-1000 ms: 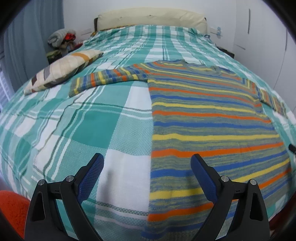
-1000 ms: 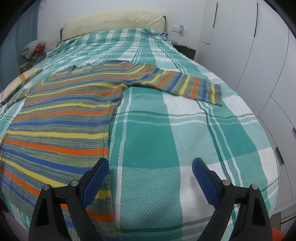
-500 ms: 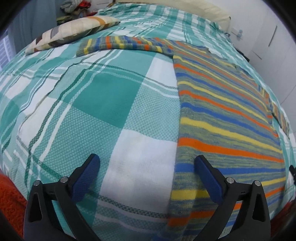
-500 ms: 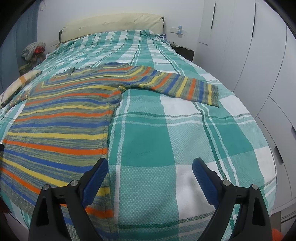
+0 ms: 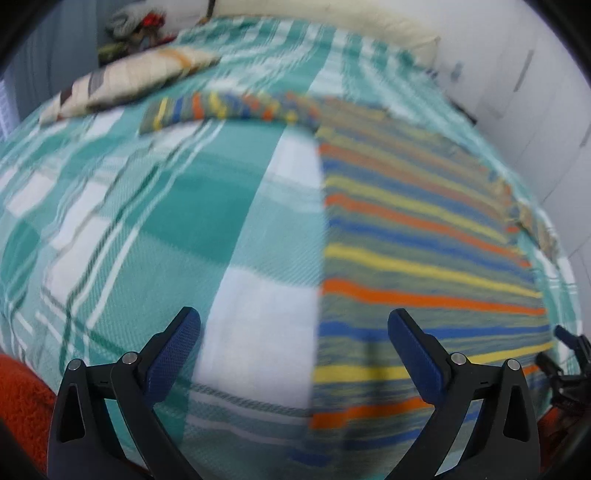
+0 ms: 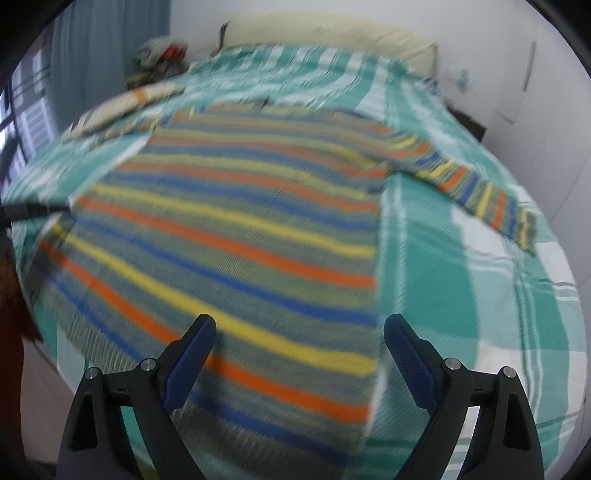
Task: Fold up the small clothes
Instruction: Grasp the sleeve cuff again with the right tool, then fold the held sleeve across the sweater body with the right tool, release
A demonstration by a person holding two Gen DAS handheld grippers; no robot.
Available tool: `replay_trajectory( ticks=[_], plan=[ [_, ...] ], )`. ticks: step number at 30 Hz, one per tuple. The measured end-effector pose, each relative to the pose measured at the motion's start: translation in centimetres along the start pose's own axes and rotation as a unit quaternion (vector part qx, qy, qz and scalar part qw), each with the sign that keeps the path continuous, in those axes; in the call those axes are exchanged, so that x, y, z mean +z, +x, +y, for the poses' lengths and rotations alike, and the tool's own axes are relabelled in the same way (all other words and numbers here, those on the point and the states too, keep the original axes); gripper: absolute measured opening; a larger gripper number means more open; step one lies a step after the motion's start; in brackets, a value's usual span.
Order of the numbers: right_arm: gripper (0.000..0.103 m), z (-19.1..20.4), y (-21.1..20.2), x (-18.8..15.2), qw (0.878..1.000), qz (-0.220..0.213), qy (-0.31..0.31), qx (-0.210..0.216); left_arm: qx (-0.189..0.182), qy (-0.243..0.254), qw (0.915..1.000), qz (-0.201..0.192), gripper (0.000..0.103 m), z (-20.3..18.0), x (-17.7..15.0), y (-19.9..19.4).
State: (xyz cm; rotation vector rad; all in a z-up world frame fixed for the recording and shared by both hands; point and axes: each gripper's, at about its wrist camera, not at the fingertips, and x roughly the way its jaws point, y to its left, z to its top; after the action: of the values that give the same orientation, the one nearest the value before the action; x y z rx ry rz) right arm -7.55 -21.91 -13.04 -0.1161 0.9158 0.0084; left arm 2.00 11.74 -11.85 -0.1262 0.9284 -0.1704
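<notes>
A striped sweater in orange, yellow, blue and grey-green bands lies spread flat on a bed covered by a teal-and-white plaid blanket; both views are blurred, so fine detail is lost. In the left wrist view the left tongs stand wide apart with nothing between them, hanging above the bed near its foot; the sweater's side edge runs up the frame between the two blue pads, so one pad sits over bare blanket at 7 o'clock and the other over the sweater's lower body at 5 o'clock; one sleeve stretches out flat toward 11 o'clock, near a patterned pillow at the upper left. In the right wrist view the right tongs are likewise wide and hold nothing; the sweater body fills the middle and left of the frame, its other side edge rising from between the pads toward 12 o'clock; the left pad is above striped cloth and the right pad above blanket just beside that edge; the second sleeve lies out flat toward 2 o'clock. A cream headboard cushion stands at the far end of the bed at 12 o'clock, with a small heap of clothing beside it at 11 o'clock.
</notes>
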Motion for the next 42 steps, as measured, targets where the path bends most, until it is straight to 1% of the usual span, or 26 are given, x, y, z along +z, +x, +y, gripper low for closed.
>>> replay_trajectory(
  ticks=[1, 3, 6, 7, 9, 10, 12, 13, 14, 15, 17, 18, 19, 21, 23, 26, 28, 29, 30, 31, 32, 33, 35, 37, 39, 42],
  plan=[
    [0.092, -0.2, -0.2, 0.1, 1.000, 0.000, 0.006, 0.006, 0.002, 0.013, 0.9998, -0.017, 0.102, -0.5, 0.0, -0.6],
    [0.092, -2.1, -1.3, 0.9, 0.998, -0.021, 0.048, 0.033, 0.004, 0.030, 0.9989, -0.035, 0.102, -1.1, 0.0, -1.2],
    [0.092, -7.8, -2.1, 2.9, 0.987, -0.044, 0.139, 0.072, 0.004, 0.048, 0.9979, -0.043, 0.102, -1.9, 0.0, -1.3],
    [0.092, -11.1, -2.0, 3.7, 0.978, -0.048, 0.186, 0.085, 0.006, 0.053, 0.9976, -0.045, 0.102, -2.0, 0.0, -1.2],
    [0.092, -16.3, -1.9, 4.7, 0.959, -0.060, 0.264, 0.090, 0.011, 0.056, 0.9973, -0.047, 0.102, -2.1, 0.3, -1.0],
    [0.092, -19.5, -1.8, 5.0, 0.944, -0.071, 0.309, 0.088, 0.013, 0.054, 0.9972, -0.049, 0.102, -2.0, 0.4, -1.0],
    [0.091, -25.9, -1.2, 4.6, 0.904, -0.092, 0.409, 0.083, 0.013, 0.045, 0.9978, -0.047, 0.102, -1.5, 0.6, -0.8],
    [0.091, -29.5, -0.2, 3.8, 0.871, -0.097, 0.471, 0.096, 0.012, 0.039, 0.9981, -0.045, 0.102, -1.4, 0.6, -0.7],
    [0.087, -31.4, 0.6, 3.1, 0.850, -0.098, 0.507, 0.102, 0.012, 0.032, 0.9985, -0.042, 0.102, -1.1, 0.7, -0.5],
    [0.080, -33.4, 1.6, 2.2, 0.825, -0.098, 0.546, 0.103, 0.013, 0.026, 0.9988, -0.040, 0.102, -0.9, 0.7, -0.3],
    [0.075, -35.6, 3.0, 1.8, 0.808, -0.095, 0.574, 0.090, 0.018, 0.016, 0.9991, -0.034, 0.102, -0.4, 0.7, 0.1],
    [0.075, -36.4, 3.5, 2.1, 0.811, -0.091, 0.572, 0.084, 0.020, 0.012, 0.9992, -0.033, 0.102, -0.2, 0.7, 0.3],
    [0.074, -37.2, 4.2, 2.8, 0.820, -0.084, 0.562, 0.078, 0.024, 0.008, 0.9993, -0.029, 0.102, 0.1, 0.7, 0.6],
    [0.071, -38.2, 5.5, 4.8, 0.848, -0.061, 0.522, 0.065, 0.028, 0.001, 0.9994, -0.020, 0.102, 0.5, 0.6, 1.0],
    [0.067, -38.7, 6.8, 5.9, 0.863, -0.039, 0.501, 0.053, 0.031, -0.010, 0.9994, -0.010, 0.102, 0.8, 0.6, 1.6],
    [0.061, -39.3, 9.0, 6.3, 0.865, -0.020, 0.499, 0.047, 0.032, -0.023, 0.9992, -0.001, 0.102, 1.2, 0.4, 2.2],
    [0.043, -39.2, 9.7, 6.5, 0.868, -0.018, 0.495, 0.047, 0.032, -0.024, 0.9992, 0.006, 0.102, 1.2, 0.3, 2.6],
    [0.013, -39.0, 10.3, 6.9, 0.873, -0.008, 0.485, 0.053, 0.032, -0.022, 0.9992, 0.009, 0.102, 1.1, 0.3, 2.8],
    [0.008, -39.2, 10.6, 6.7, 0.875, 0.002, 0.480, 0.058, 0.032, -0.020, 0.9992, 0.011, 0.102, 1.0, 0.3, 2.9],
    [0.008, -39.0, 10.9, 7.0, 0.878, 0.011, 0.474, 0.059, 0.033, -0.017, 0.9993, 0.011, 0.102, 0.9, 0.2, 2.9],
    [0.008, -38.8, 10.4, 7.7, 0.886, 0.007, 0.461, 0.044, 0.033, -0.014, 0.9993, 0.010, 0.102, 0.8, 0.3, 2.9],
    [0.008, -38.5, 9.5, 8.7, 0.893, -0.008, 0.448, 0.036, 0.031, -0.013, 0.9994, 0.008, 0.102, 0.8, 0.3, 2.7],
    [0.008, -37.5, 7.6, 10.3, 0.899, -0.036, 0.435, 0.040, 0.026, -0.011, 0.9996, 0.003, 0.102, 0.7, 0.4, 2.4],
    [0.008, -35.9, 5.7, 13.2, 0.907, -0.066, 0.410, 0.068, 0.021, -0.011, 0.9997, -0.003, 0.102, 0.6, 0.5, 2.1],
    [0.008, -32.8, 3.8, 17.8, 0.921, -0.089, 0.363, 0.114, 0.014, -0.012, 0.9998, -0.007, 0.102, 0.6, 0.6, 1.9],
    [0.008, -28.2, 2.7, 22.9, 0.929, -0.097, 0.314, 0.171, 0.007, -0.012, 0.9998, -0.014, 0.102, 0.5, 0.9, 1.6]
  ],
)
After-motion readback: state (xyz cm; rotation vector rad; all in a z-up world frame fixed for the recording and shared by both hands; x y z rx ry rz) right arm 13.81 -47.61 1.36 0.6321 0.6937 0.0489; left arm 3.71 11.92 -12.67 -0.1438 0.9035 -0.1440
